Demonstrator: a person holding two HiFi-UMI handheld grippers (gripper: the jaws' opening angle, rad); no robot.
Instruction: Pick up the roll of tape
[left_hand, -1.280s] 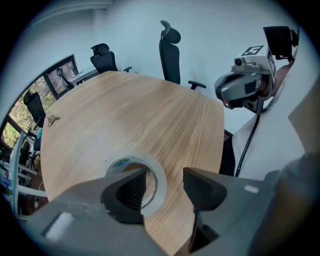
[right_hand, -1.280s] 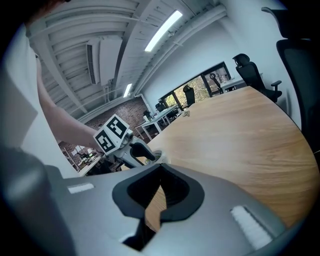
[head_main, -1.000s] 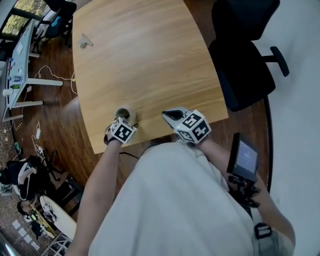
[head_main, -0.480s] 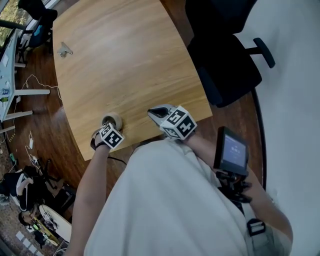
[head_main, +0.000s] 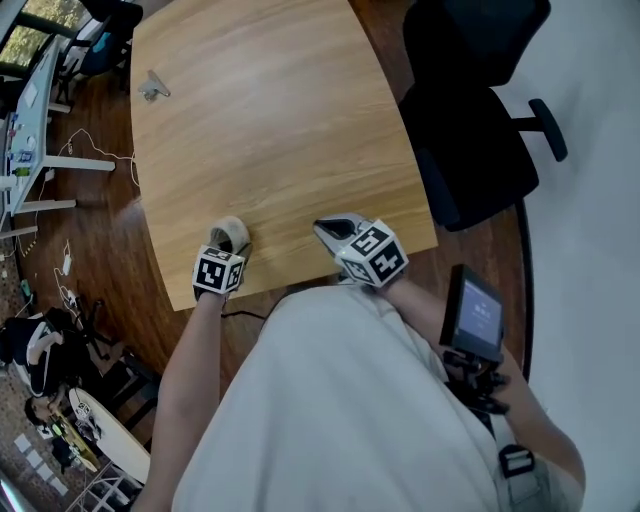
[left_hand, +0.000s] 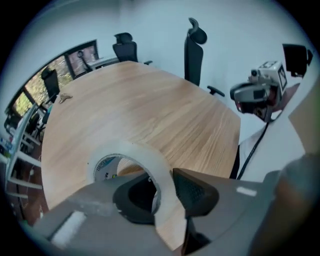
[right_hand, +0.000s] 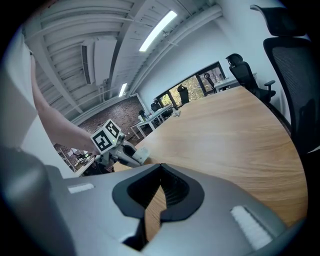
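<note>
The roll of clear tape (head_main: 229, 233) sits near the front edge of the wooden table (head_main: 280, 120). My left gripper (head_main: 228, 246) points steeply down on it. In the left gripper view one jaw is inside the roll's hole and the other outside, and the pads press on the roll's wall (left_hand: 150, 160), which is tilted. These jaws have just been closing, with the wall between them. My right gripper (head_main: 336, 229) hovers over the table's front edge a short way to the right, jaws together and nothing in them (right_hand: 159, 170).
A small metal clip (head_main: 152, 87) lies at the table's far left corner. A black office chair (head_main: 470, 130) stands against the right side. Desks, cables and bags fill the floor at the left (head_main: 40, 330). A black screen device (head_main: 478, 315) hangs at the person's right side.
The left gripper has rolled and come down over the tape, and its jaws have gone from wide apart to pinching the roll's wall. The right gripper has hardly moved.
</note>
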